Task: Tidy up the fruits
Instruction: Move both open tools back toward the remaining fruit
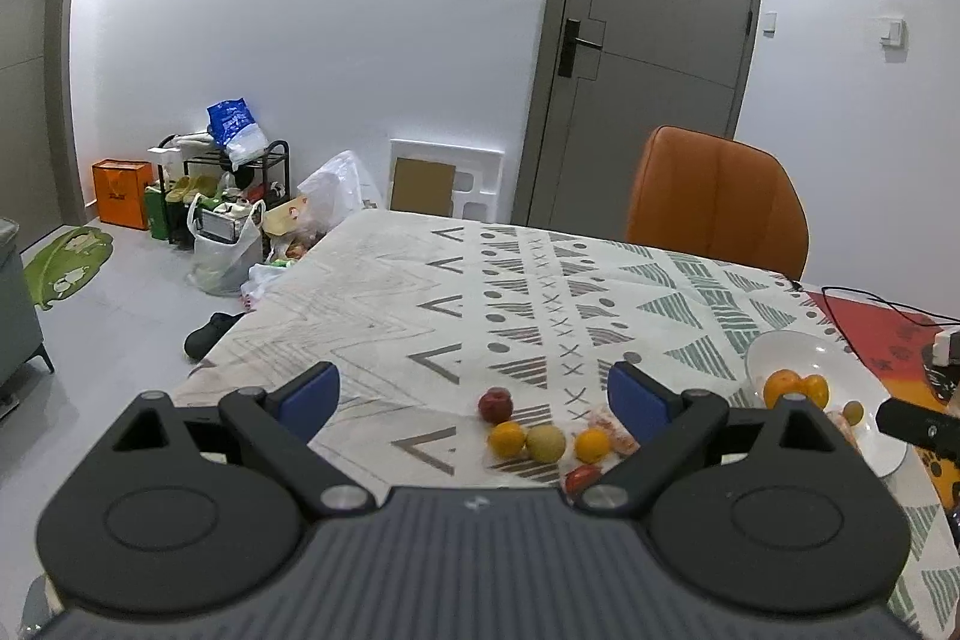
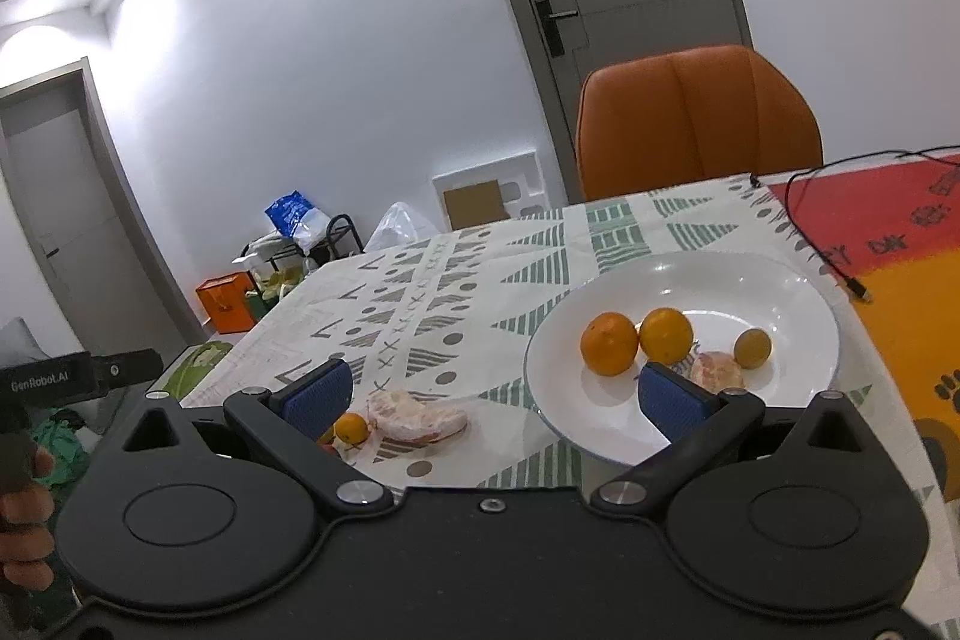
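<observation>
A white plate (image 2: 708,274) holds two oranges (image 2: 609,343), a small yellow-green fruit (image 2: 752,347) and a peeled citrus (image 2: 716,370). On the patterned cloth lie a red apple (image 1: 495,405), an orange (image 1: 507,438), a yellowish round fruit (image 1: 546,442), another orange (image 1: 592,445), a small red fruit (image 1: 582,477) and a wrapped peeled fruit (image 2: 414,421). My left gripper (image 1: 474,397) is open and empty above the loose fruit. My right gripper (image 2: 495,397) is open and empty, between the wrapped fruit and the plate.
An orange chair (image 2: 696,118) stands at the table's far side. A black cable (image 2: 816,232) runs over a red-orange mat (image 2: 888,244) right of the plate. Bags and a shoe rack (image 1: 234,178) crowd the floor by the wall. The table's left edge (image 1: 240,334) drops to the floor.
</observation>
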Tool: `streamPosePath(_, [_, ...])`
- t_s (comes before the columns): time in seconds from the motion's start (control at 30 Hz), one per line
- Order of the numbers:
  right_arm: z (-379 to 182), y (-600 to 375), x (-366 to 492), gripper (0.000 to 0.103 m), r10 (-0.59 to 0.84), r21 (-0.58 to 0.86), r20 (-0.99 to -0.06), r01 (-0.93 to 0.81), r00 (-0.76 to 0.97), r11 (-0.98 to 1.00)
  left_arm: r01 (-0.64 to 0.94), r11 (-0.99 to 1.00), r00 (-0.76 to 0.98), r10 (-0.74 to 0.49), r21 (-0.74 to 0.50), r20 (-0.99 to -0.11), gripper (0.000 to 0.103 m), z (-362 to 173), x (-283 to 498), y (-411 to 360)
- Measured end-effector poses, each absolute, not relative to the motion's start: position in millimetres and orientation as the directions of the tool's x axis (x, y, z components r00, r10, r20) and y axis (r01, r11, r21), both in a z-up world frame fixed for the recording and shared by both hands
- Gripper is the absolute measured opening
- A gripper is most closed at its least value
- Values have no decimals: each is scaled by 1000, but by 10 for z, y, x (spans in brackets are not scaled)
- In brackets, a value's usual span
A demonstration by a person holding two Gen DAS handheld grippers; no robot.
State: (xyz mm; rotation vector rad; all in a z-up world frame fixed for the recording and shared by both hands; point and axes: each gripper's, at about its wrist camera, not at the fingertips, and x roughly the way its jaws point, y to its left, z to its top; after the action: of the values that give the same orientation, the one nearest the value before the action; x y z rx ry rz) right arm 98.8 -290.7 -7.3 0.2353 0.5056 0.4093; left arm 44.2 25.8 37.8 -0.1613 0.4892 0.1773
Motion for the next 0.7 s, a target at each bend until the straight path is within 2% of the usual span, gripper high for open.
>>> streamPosePath(0.37, [-154,-2756,1089,103,450,307,-453,-340,770,889,-183,976,858,99,-119,-504,94,124,413,409])
streamPosePath(0.7, [-257,-2569,1215,103,461,297,-493,-355,738,886,-181,969,840,65,-165,-539,82,-50,545,531])
